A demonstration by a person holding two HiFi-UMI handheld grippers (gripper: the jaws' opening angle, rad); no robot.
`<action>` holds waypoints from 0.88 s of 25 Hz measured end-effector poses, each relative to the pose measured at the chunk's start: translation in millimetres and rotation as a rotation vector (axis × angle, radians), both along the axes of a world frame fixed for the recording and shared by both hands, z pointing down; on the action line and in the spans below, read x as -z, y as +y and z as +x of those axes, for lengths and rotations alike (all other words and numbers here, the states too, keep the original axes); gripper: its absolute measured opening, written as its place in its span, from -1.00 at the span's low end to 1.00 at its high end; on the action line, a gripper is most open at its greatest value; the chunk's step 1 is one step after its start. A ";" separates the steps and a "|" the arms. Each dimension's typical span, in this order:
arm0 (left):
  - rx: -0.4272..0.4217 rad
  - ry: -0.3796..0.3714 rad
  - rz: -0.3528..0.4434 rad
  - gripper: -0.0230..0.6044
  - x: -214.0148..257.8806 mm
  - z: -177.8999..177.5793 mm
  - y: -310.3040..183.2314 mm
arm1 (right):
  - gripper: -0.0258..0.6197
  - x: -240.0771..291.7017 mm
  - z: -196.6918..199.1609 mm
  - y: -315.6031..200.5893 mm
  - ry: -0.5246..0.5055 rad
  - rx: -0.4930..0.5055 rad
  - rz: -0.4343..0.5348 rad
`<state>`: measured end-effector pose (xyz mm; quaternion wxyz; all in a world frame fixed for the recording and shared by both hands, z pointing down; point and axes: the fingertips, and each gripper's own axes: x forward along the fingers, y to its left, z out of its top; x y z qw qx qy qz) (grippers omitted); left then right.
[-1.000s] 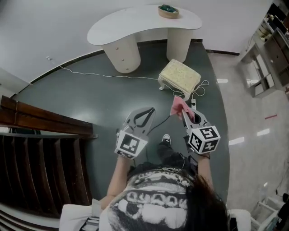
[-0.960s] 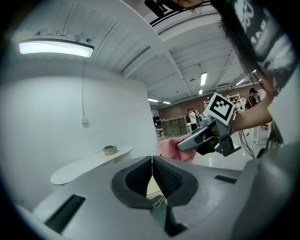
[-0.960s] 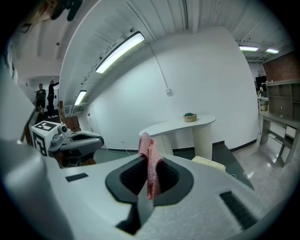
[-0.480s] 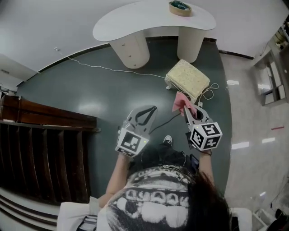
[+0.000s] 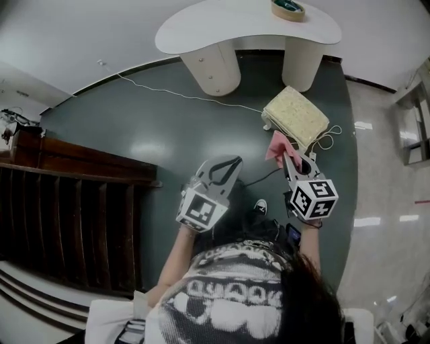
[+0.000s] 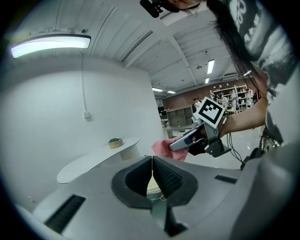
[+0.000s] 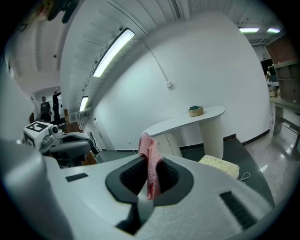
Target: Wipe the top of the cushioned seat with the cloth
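Your right gripper (image 5: pixel 291 159) has its jaws clamped on the pink woven cloth (image 7: pixel 149 154). The cloth stands up between the black pads, and a loose fold rises above the jaw tips. In the head view it shows as a small pink bunch (image 5: pixel 276 145) just ahead of that gripper, held up in the air at your front right.

The cream-yellow cushioned seat (image 5: pixel 296 115) with its short white legs stands on the dark grey-green floor (image 5: pixel 134 138), close to the cloth in the head view. The right gripper view places the seat (image 7: pixel 218 164) low and to the right of the jaws, so the cloth is not on it. The top of the seat is bare.

Your left gripper (image 6: pixel 152 169) is closed on nothing: its ribbed pads meet along a thin line with only air around them. It hangs level with the right one, a little to its left (image 5: pixel 233 162), and does not touch the cloth.

Beyond the seat is the white kidney-shaped table (image 5: pixel 222 25) on two round pedestals. A small tan bowl (image 5: pixel 287 9) holding something green (too small to identify) sits near the table's right end. A thin white cable (image 5: pixel 168 95) runs across the floor from the wall towards the seat. A dark wooden slatted structure (image 5: pixel 60 201) fills the left side. One black-and-white shoe (image 5: pixel 261 206) shows below your grippers.
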<state>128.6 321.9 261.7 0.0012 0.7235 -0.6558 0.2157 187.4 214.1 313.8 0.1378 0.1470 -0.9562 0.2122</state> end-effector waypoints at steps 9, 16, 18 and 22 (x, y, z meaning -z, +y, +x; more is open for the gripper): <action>-0.048 -0.004 0.030 -0.91 -2.7 -40.8 -26.4 | -0.88 -4.1 -30.8 -26.3 0.001 -0.053 0.014; -0.112 0.027 0.027 -0.91 -14.2 -117.5 -63.0 | -0.88 -16.7 -97.7 -58.4 0.032 -0.120 -0.013; -0.138 0.015 0.009 -0.91 -14.2 -147.5 -77.6 | -0.88 -18.7 -124.5 -71.2 0.053 -0.142 -0.016; -0.197 0.045 0.024 -0.91 -6.5 -206.1 -106.1 | -0.88 -20.4 -180.7 -87.7 0.086 -0.176 -0.028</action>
